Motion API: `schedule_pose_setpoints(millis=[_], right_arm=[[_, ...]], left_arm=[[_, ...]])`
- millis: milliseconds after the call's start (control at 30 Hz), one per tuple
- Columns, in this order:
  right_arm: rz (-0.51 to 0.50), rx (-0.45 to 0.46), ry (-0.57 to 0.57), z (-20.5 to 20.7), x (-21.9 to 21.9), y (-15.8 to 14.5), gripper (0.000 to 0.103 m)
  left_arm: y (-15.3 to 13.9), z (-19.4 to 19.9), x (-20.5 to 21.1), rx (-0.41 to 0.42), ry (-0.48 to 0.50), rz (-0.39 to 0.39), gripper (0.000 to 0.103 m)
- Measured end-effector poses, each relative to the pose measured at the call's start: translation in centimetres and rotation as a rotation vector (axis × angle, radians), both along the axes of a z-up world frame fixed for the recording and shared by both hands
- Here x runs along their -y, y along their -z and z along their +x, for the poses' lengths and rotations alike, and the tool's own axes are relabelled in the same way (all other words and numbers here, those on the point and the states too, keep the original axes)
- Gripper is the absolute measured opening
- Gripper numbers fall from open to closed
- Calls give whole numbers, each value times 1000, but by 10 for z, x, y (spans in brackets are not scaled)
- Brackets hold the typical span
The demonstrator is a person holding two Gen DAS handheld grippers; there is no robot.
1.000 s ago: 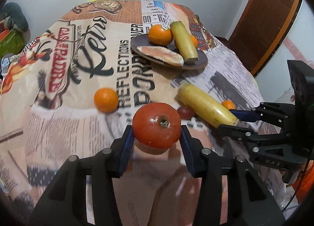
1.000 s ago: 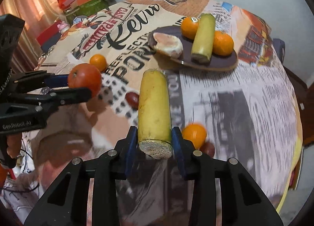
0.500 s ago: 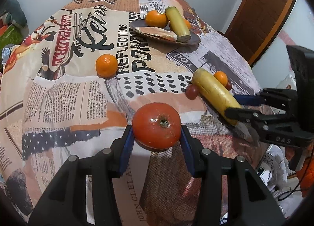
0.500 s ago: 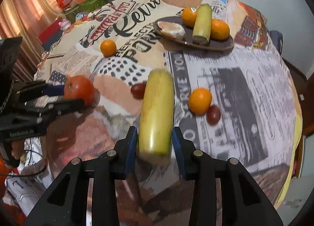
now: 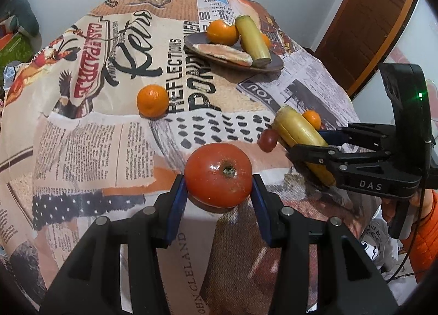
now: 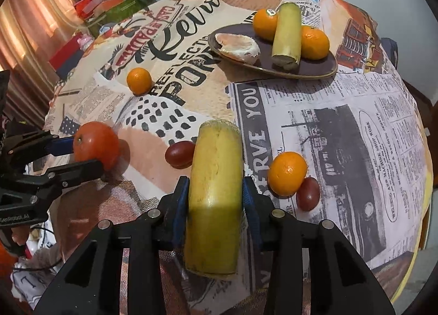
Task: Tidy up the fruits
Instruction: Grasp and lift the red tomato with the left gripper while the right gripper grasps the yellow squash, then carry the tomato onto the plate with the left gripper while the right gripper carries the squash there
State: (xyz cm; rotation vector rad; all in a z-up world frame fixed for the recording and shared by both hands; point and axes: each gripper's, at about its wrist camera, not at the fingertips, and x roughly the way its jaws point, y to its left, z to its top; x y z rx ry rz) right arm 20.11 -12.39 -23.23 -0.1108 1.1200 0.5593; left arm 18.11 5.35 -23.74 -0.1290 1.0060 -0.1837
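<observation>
The left gripper (image 5: 219,192) clamps a tomato (image 5: 218,175) above the table's near edge; the right gripper (image 6: 215,200) grips a yellow stalk (image 6: 215,192) mid-length, a grape (image 6: 179,153) and an orange (image 6: 287,173) just beside it. Bare tablecloth (image 6: 342,129) stretches toward the plate (image 6: 317,69).

Loads of print on the tablecloth (image 6: 369,137) — "REFLECTIONS", "Kelvs"-ish script, red "CASA PADRE"-type lettering, "SERVE YOU", "WELDING AND MACHINE SHOP WORK", plus "JOHN CLELAND" near the edge. "DAS" stamped on the right gripper (image 5: 306,140). "GenRobot.AI" on the left gripper (image 6: 82,151) — partly cut off. Small sticker on a plate orange (image 6: 265,23), unreadable.
</observation>
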Motion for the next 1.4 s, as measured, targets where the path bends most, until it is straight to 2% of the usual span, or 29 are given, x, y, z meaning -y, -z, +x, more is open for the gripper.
schedule_pose_setpoints(millis=[367, 733, 1067, 1400], right_arm=[[53, 111, 50, -2, 23, -40, 34], [101, 206, 115, 26, 43, -76, 34], [107, 246, 157, 62, 54, -81, 34], [98, 249, 158, 103, 55, -68, 34]], left_arm=[[-31, 19, 9, 79, 10, 6, 47], [-63, 63, 15, 161, 23, 15, 47], [-62, 110, 31, 163, 49, 5, 47], [-44, 159, 36, 140, 58, 13, 47]])
